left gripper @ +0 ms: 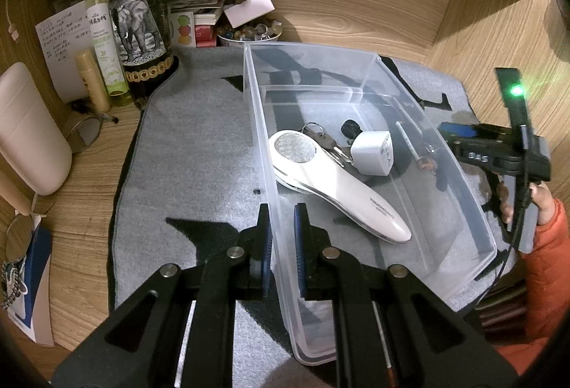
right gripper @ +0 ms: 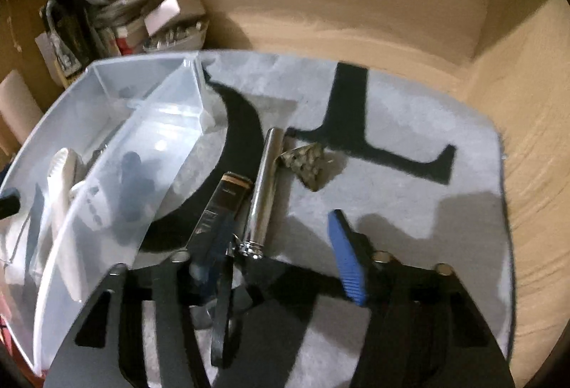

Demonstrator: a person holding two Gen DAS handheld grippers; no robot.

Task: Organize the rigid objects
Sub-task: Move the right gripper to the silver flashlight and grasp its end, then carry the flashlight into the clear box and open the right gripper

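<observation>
Clear plastic bin [left gripper: 445, 174], biggest thing on the grey mat [left gripper: 192, 156], filling centre to 3 o'clock of the left wrist view, long axis running 12 to 6; seen again at 9 o'clock in the right wrist view, blurred. Divided by a cross wall near the far end. Holding, in the near compartment: white handheld device [left gripper: 331, 185] lying diagonally, round head toward 11 o'clock, handle toward 5; white plug adapter [left gripper: 374, 153] just beside it at 1 o'clock; key bunch [left gripper: 324, 139] between the two, touching the device's head; thin white stick [left gripper: 409, 142] along the right-hand wall.

Left gripper [left gripper: 283, 238] at 6 o'clock, straddling the bin's left wall, one pad outside and one inside, the inner pad standing off the plastic — whether clenched on it cannot be told.

Right gripper [right gripper: 281, 252] spread wide, released, low over the mat outside the bin; visible too at 3 o'clock in the left view, green light glowing. Between its fingers: chrome cylinder [right gripper: 263, 188] lying 12 to 6, dark flat bar [right gripper: 217, 210] touching it on the 9 o'clock side. Small patterned triangular piece [right gripper: 306, 163] just beyond, at 1 o'clock from the cylinder.

Dark elephant-label bottle [left gripper: 139, 14] standing at 11 o'clock off the mat, among clutter.
</observation>
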